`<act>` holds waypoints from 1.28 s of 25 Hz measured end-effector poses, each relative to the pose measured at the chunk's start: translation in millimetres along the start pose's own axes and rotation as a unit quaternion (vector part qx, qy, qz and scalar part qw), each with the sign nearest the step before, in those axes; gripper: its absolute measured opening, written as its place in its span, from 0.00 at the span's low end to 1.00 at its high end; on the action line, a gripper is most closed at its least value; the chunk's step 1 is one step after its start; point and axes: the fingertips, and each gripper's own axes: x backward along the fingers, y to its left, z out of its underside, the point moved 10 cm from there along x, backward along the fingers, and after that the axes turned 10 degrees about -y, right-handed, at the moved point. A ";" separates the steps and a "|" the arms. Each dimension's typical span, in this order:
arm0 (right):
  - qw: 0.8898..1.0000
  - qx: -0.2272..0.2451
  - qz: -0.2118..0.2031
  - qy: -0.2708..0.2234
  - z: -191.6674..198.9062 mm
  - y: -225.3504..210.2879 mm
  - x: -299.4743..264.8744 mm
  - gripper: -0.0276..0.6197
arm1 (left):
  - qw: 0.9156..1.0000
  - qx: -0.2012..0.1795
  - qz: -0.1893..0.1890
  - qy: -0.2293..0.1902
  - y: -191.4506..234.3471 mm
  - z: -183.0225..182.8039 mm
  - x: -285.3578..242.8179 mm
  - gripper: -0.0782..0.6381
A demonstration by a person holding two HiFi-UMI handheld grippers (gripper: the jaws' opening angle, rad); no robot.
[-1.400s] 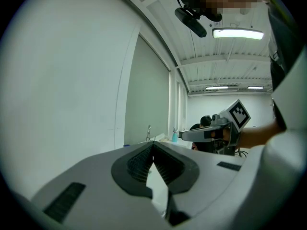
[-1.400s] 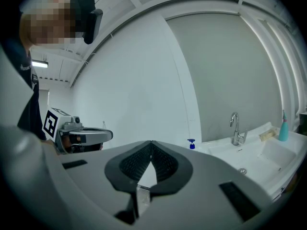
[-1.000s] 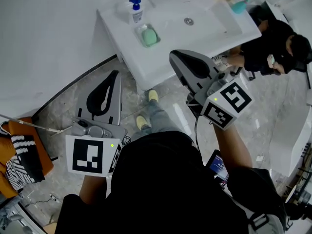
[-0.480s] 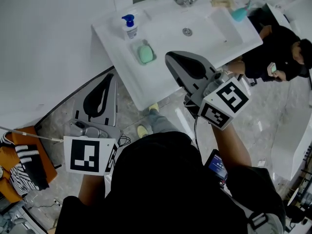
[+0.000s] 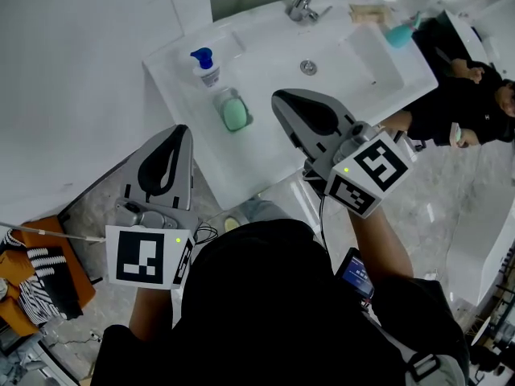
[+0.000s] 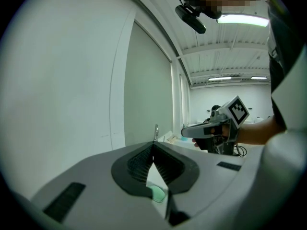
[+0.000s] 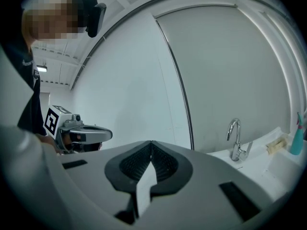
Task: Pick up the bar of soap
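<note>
A pale green bar of soap [image 5: 234, 112] lies in a small dish on the left part of the white washbasin [image 5: 354, 79]. My left gripper [image 5: 181, 131] is shut and empty, its tip just short of the basin's front edge, below and left of the soap. In the left gripper view the soap [image 6: 156, 193] shows through the gap under the closed tips of the left gripper [image 6: 153, 145]. My right gripper [image 5: 278, 99] is shut and empty too. It hangs over the basin's front part, to the right of the soap. In the right gripper view the right gripper [image 7: 151, 143] points at the wall.
A pump bottle [image 5: 205, 67] stands just behind the soap dish. A tap [image 5: 302, 2] and a drain [image 5: 308, 67] are in the basin, with a teal bottle [image 5: 396, 30] at its right end. Another person [image 5: 471, 95] crouches to the right. Folded clothes [image 5: 32, 276] lie at the left.
Both grippers have moved forward toward the washbasin, still shut. In the head view the basin and the soap have slid down and left, closer to the jaw tips.
</note>
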 end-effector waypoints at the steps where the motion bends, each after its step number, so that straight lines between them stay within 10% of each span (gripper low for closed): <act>1: 1.000 0.000 -0.001 0.000 -0.4 -5.0 -2.0 0.05 | 1.000 -0.001 0.000 0.001 1.2 -0.5 -5.1 0.12; 24: 0.996 0.044 -0.077 0.028 6.1 -83.6 -15.3 0.05 | 0.998 -0.025 -0.056 0.034 -17.3 1.5 -57.8 0.12; 32: 0.970 0.150 -0.159 0.103 17.5 -74.9 -44.7 0.05 | 0.996 -0.023 -0.082 0.032 -6.3 2.6 -53.7 0.12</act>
